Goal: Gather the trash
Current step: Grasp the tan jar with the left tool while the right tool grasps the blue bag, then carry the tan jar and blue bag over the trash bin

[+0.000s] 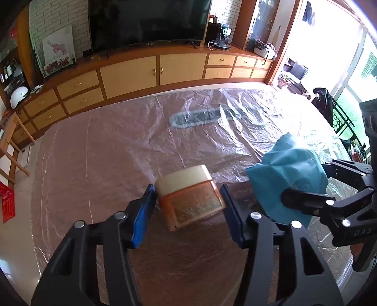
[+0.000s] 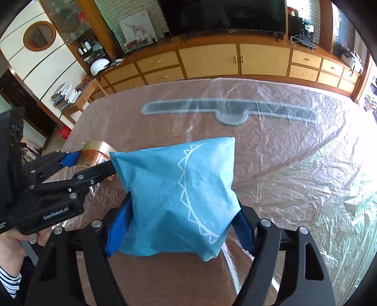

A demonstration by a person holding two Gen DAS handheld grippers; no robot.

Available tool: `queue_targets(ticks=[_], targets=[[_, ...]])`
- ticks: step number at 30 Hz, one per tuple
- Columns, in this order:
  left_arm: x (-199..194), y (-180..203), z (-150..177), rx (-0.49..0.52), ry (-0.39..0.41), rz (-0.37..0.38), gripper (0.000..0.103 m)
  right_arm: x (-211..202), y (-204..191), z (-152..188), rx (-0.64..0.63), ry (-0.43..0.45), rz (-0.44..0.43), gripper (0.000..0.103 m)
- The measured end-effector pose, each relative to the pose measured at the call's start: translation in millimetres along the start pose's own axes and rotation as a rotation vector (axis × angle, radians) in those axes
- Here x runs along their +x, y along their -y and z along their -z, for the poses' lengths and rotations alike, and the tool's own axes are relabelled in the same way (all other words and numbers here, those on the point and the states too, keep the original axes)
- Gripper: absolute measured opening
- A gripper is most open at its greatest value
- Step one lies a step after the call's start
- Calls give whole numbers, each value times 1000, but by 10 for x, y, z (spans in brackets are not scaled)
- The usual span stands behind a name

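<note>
An orange jar with a cream lid (image 1: 191,200) lies on its side on the plastic-covered table (image 1: 113,146). My left gripper (image 1: 188,207) is open around it, blue pads on both sides, not touching. The jar shows partly in the right wrist view (image 2: 95,154), with the left gripper (image 2: 92,162) around it. My right gripper (image 2: 179,211) is shut on a blue paper bag (image 2: 179,193) with a white zigzag print, held above the table. In the left wrist view the bag (image 1: 287,181) and right gripper (image 1: 304,186) are just right of the jar.
A grey strip (image 2: 226,108) lies under the clear plastic sheet at mid-table. A wooden cabinet wall (image 1: 146,70) with a TV (image 1: 146,21) stands beyond the far edge. A wooden side table (image 1: 11,141) stands off the left edge.
</note>
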State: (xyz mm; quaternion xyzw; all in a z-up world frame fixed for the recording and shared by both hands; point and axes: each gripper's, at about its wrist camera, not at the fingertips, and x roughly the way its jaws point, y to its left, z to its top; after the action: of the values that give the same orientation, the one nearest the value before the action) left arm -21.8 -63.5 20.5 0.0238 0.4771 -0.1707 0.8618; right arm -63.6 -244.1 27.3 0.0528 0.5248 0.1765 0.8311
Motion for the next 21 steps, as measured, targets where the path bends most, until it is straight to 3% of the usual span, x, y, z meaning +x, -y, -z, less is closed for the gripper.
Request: queue_targets(ticks=[10,21], targets=[[-269,-6,69,-16,77,-17,56,-384,298,10,140,101,-113,75],[-617,317,236,-6,134,3,56,-722,315,203,109,128,-90,75]])
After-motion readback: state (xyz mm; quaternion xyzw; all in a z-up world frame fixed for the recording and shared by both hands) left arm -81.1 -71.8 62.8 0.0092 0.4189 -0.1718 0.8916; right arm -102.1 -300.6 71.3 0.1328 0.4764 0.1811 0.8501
